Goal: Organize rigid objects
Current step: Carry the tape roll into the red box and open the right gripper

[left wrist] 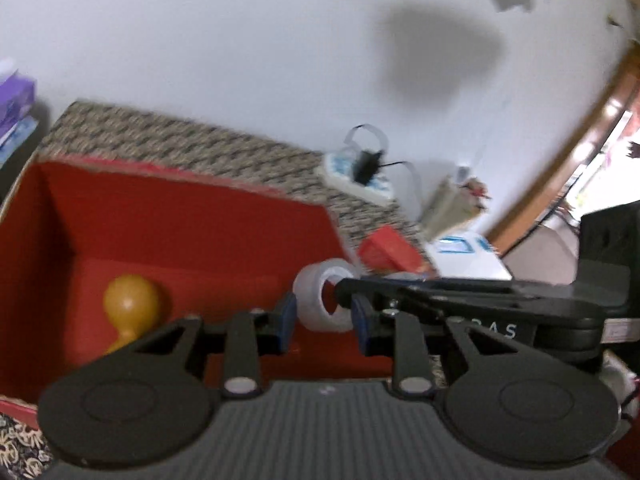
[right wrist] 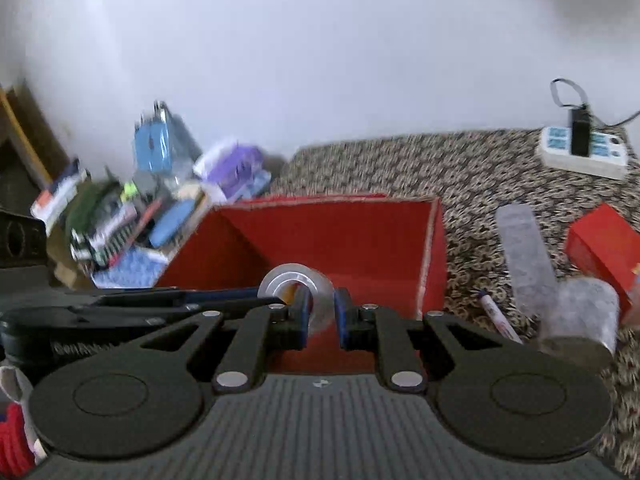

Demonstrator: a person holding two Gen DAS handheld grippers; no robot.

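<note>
A clear tape roll (right wrist: 298, 286) is held over the open red box (right wrist: 434, 248). My right gripper (right wrist: 322, 312) is shut on the roll's wall. In the left wrist view the same roll (left wrist: 326, 294) sits between my left gripper's blue pads, with the right gripper's finger reaching into its hole from the right. My left gripper (left wrist: 324, 320) is open around the roll, and its pads do not visibly press it. A yellow wooden knob-shaped piece (left wrist: 128, 308) lies inside the red box (left wrist: 180, 224).
The box sits on a patterned cloth (right wrist: 480, 168). To its right lie a small red box (right wrist: 604, 244), a clear plastic piece (right wrist: 524, 256) and a pen (right wrist: 496, 316). A white power strip (right wrist: 584, 152) is at the back right. A pile of packets and books (right wrist: 132, 208) is at the left.
</note>
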